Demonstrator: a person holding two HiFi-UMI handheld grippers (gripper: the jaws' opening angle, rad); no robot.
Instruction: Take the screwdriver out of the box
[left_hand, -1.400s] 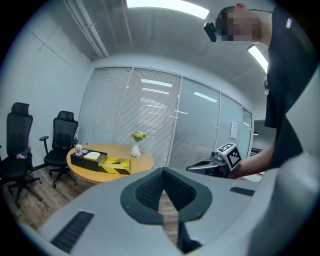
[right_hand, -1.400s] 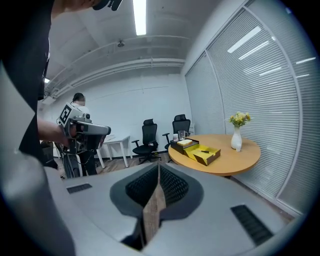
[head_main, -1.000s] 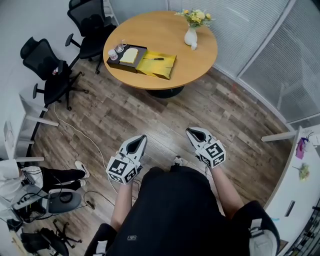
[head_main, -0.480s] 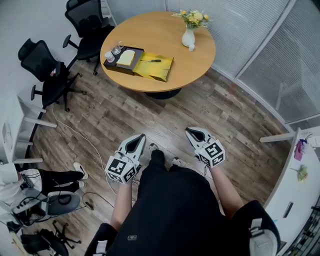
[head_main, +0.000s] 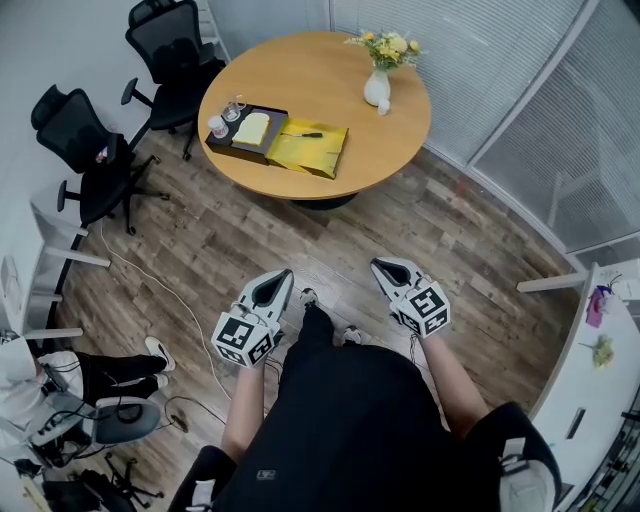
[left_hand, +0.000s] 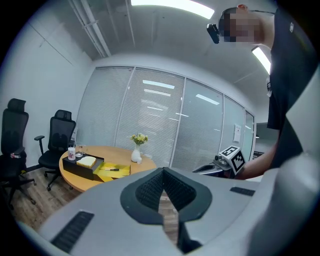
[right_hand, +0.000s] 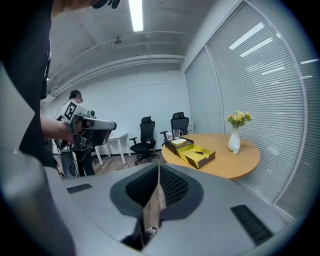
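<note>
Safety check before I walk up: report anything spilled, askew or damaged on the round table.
Nothing stands out. The vase stands upright. The open box sits flat near the edge of the table, with the screwdriver lying in its yellow half. No spill shows.

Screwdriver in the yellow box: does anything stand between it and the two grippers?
Nothing visible does. The screwdriver lies uncovered in the open yellow box on the round table; only wooden floor lies between the table and the left gripper and right gripper. The chairs stand aside.
</note>
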